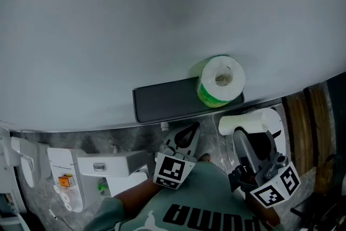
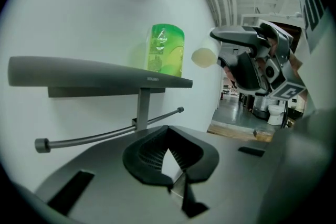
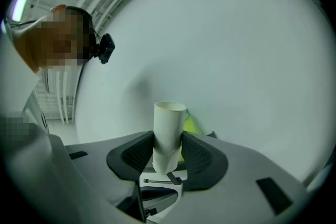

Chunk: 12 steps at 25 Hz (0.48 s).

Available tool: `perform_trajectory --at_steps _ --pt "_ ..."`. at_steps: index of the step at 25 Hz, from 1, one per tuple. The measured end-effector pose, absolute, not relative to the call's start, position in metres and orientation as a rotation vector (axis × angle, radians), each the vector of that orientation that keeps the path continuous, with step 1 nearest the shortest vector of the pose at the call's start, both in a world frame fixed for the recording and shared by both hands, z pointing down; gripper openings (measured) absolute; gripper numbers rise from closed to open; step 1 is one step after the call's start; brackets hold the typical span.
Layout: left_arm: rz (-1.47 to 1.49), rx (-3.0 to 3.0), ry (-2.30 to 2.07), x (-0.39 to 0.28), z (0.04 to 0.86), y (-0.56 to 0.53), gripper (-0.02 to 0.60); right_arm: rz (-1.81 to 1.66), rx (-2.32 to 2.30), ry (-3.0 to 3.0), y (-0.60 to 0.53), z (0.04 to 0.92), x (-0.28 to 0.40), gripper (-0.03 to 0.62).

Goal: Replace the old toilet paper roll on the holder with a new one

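A dark holder shelf is fixed to the pale wall, and a thin bare bar runs under the shelf. On its right end stands a new roll in green wrap. My right gripper is shut on an empty white cardboard tube, held to the right of the shelf's end; the green roll peeks out behind the tube. My left gripper is shut with nothing in it, below the shelf and bar.
A white toilet tank and fittings sit at the lower left. Wooden flooring shows at the right edge. The right gripper with its marker cube hangs close to the right of the shelf in the left gripper view.
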<state>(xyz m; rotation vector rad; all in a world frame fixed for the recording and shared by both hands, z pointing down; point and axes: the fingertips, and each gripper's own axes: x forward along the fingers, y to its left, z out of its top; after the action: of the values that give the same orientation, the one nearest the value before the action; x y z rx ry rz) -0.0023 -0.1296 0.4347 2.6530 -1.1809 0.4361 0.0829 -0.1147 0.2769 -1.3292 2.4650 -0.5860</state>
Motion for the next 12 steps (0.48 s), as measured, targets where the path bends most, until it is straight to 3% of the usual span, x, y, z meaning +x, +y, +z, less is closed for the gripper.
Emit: perform_trajectory --at_steps 12 --pt "0.386 2.564 -1.336 -0.062 0.434 -0.133 0.005 -0.283 -1.256 2.770 -0.142 0.245 -0.015 0.176"
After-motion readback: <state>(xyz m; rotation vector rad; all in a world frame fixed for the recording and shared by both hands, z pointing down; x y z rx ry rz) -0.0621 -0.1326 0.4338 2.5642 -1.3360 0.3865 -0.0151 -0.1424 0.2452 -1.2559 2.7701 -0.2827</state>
